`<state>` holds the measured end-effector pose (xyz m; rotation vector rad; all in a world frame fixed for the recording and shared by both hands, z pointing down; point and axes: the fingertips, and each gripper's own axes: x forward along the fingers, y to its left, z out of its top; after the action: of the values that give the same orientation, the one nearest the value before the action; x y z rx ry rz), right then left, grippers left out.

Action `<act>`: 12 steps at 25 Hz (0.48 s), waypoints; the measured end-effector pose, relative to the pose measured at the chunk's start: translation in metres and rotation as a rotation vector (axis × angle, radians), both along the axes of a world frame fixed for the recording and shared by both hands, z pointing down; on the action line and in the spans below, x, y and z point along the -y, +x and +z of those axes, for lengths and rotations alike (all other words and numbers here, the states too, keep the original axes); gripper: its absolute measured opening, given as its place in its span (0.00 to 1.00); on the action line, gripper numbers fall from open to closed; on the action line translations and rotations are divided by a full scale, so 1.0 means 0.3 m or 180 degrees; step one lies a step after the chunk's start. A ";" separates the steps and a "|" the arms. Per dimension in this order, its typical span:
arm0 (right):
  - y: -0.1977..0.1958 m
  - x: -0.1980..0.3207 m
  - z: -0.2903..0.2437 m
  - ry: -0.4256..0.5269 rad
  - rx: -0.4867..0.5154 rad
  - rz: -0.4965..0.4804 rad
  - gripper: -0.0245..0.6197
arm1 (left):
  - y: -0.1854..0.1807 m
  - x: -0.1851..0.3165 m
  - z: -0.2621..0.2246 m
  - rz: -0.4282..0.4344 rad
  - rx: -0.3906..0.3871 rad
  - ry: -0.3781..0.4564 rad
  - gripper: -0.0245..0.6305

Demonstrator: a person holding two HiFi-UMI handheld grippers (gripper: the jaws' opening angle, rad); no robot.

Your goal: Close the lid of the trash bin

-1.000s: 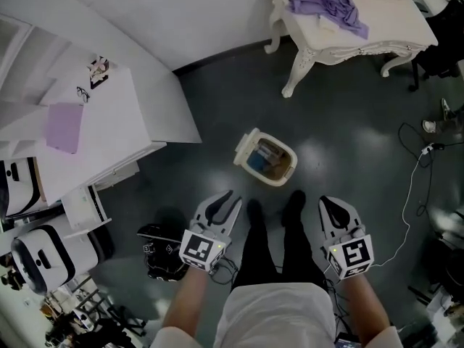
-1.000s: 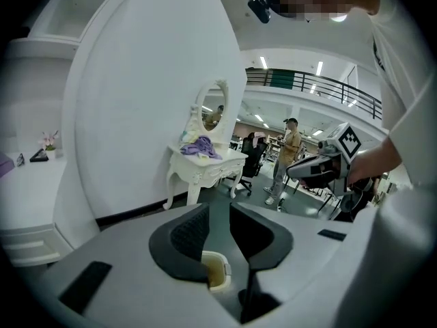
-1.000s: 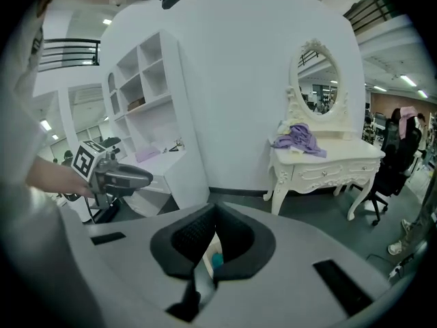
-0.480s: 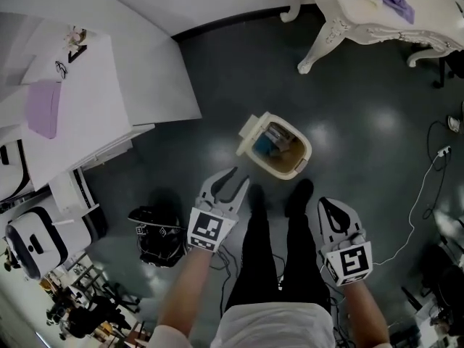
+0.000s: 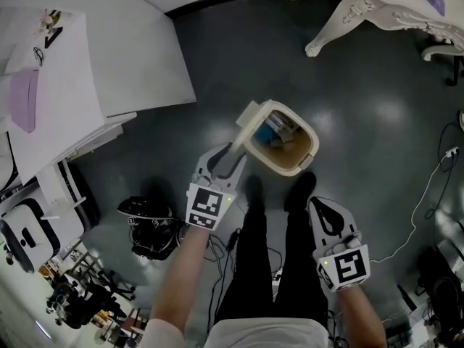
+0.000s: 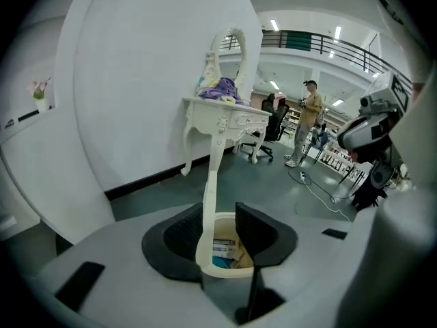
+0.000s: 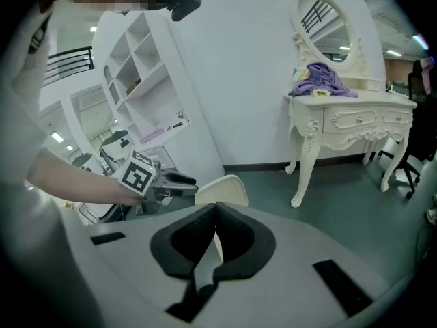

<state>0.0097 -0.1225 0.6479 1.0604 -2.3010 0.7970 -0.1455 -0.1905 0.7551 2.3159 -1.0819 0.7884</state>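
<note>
A cream trash bin (image 5: 290, 162) stands on the dark floor with blue and brown rubbish inside. Its lid (image 5: 250, 114) stands up open at the bin's left side. My left gripper (image 5: 228, 154) is at that side; its jaws have just been opening and stand open. In the left gripper view the lid (image 6: 207, 214) rises edge-on between the jaws of the left gripper (image 6: 220, 214), above the bin (image 6: 225, 268). My right gripper (image 5: 319, 205) hangs shut and empty to the bin's lower right. The right gripper view shows the right gripper (image 7: 215, 209) facing the lid (image 7: 229, 188).
A white shelf unit (image 5: 109, 71) fills the left. An ornate white dressing table (image 5: 377, 6) stands at the upper right. A black object (image 5: 148, 227) lies on the floor at the left, cables (image 5: 428, 194) run at the right. The person's shoes (image 5: 301, 187) are just below the bin.
Both grippers have come down toward the bin. The left one has reached the upright lid and its jaws have spread wider. The bin looks larger and nearer.
</note>
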 end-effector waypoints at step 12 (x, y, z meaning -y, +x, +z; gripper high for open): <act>0.019 0.008 0.129 -0.0115 0.0108 0.0099 0.06 | 0.039 -0.022 0.133 0.0089 0.0098 -0.0025 0.30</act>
<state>0.0155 -0.1250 0.6866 1.0768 -2.2944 0.8718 -0.1339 -0.1838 0.7951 2.3241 -1.0599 0.8401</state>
